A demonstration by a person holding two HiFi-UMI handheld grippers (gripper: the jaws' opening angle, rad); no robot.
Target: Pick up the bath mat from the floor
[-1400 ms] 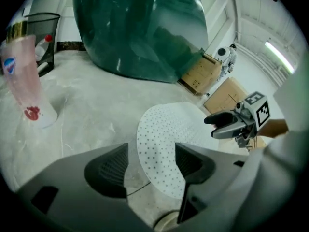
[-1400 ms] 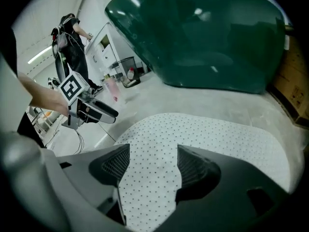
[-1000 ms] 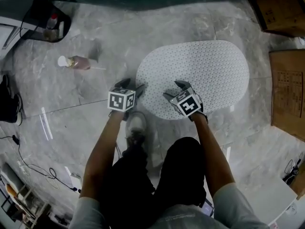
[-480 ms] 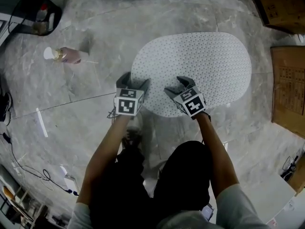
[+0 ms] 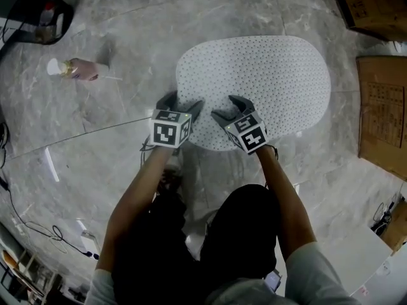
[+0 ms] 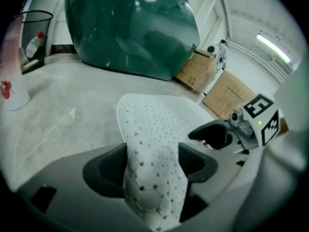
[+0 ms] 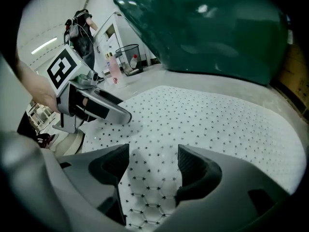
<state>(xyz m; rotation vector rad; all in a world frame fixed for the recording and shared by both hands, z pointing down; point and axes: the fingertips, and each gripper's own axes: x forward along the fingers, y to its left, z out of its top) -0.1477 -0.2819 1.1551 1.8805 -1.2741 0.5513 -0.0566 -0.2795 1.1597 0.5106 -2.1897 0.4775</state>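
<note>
Looking steeply down onto a grey marbled floor (image 5: pixel 95 151), by far the largest surface in sight. Beyond it, in the gripper views, a bulky, glossy dark green shape (image 6: pixel 130 28). Spread on the floor at the centre, a white oval bath mat (image 5: pixel 261 81), speckled all over with small dark marks and quilted in a faint hexagon pattern. To the right of the mat, brown cardboard boxes (image 5: pixel 381 113), well apart from it. Reaching in from below, two bare forearms (image 5: pixel 137 196), each ending in a grey gripper topped by a marker cube.

Left gripper (image 5: pixel 183 103) at the mat's near left edge: jaws released and wide, just been opening, with a strip of the mat's edge between them but not clamped. Right gripper (image 5: pixel 227 108) just beside it, over the mat's near edge: jaws likewise apart, with mat surface showing in the gap and nothing gripped.

Far left on the floor, a small pinkish bottle (image 5: pixel 73 68) with a white cap, lying on its side. Past it, a black wire bin (image 6: pixel 34 37) with bottles inside.
</note>
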